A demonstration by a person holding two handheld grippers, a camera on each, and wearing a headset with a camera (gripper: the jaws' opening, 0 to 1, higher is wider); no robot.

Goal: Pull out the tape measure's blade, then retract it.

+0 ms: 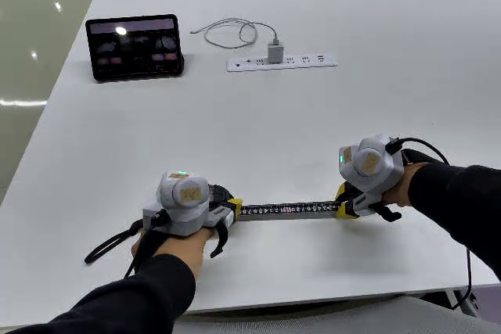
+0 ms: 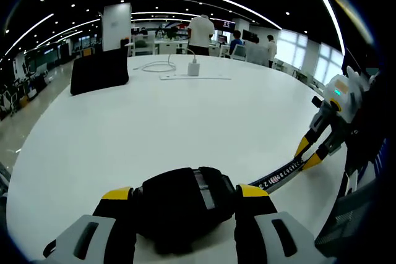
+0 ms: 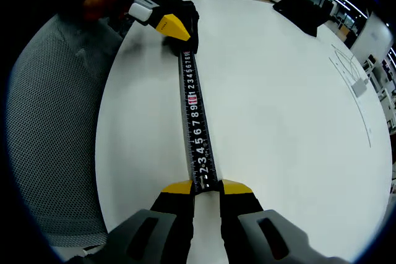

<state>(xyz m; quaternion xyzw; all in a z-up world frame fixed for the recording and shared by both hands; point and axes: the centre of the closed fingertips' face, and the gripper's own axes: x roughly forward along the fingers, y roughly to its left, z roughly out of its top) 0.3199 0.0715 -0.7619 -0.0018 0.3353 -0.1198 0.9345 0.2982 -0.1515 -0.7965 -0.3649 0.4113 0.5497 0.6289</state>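
Observation:
A black tape measure case (image 2: 185, 205) sits clamped between the yellow-tipped jaws of my left gripper (image 1: 227, 207), low on the white table (image 1: 274, 123). Its black blade (image 1: 288, 210) with white numbers runs flat across the table to my right gripper (image 1: 344, 210), which is shut on the blade's end. In the right gripper view the blade (image 3: 195, 128) stretches from my right gripper (image 3: 206, 186) up to the case (image 3: 182, 20) in the left gripper (image 3: 176, 29). In the left gripper view the blade (image 2: 278, 174) leads out to the right gripper (image 2: 309, 156).
A dark tablet (image 1: 135, 46) stands at the back left. A white power strip (image 1: 282, 61) with a plugged charger and coiled white cable (image 1: 231, 33) lies behind the middle. A grey mesh chair (image 3: 55, 153) is at the table's near edge. People stand far off (image 2: 201, 29).

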